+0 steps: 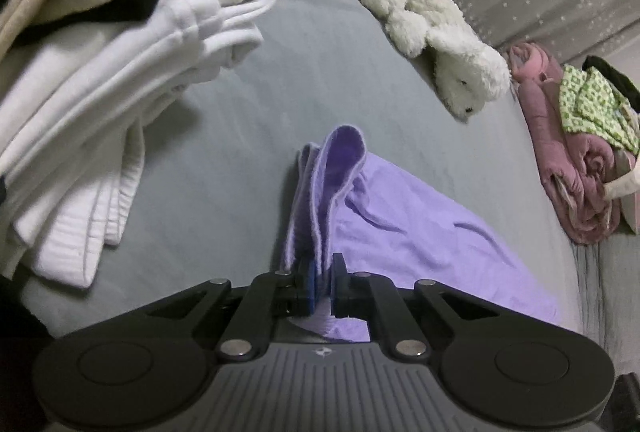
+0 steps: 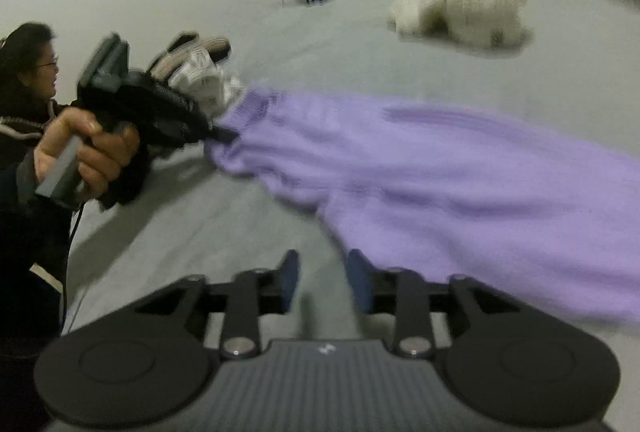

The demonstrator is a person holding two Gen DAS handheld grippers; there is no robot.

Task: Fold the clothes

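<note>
Two grippers are mine. My left gripper (image 1: 322,282) has its jaws nearly closed, pinching a bunched edge of the soft lilac knit garment (image 1: 408,232), whose hem stands up in folds just ahead of the blue pads (image 1: 311,286). From the right wrist view, this left gripper (image 2: 218,132) sits in my hand (image 2: 86,156), gripping one end of the same garment (image 2: 460,188), which stretches across the grey bed sheet (image 2: 240,224) toward the right edge of that view. My right gripper (image 2: 322,282) has its jaws partly apart with nothing between them; the garment's edge lies just beside its right-hand pad. A stack of folded white and beige clothes (image 1: 112,80) lies on the left of the bed. Farther off rests a cream plush toy animal (image 1: 436,40), with a crumpled pink blanket (image 1: 568,168) near it.
</note>
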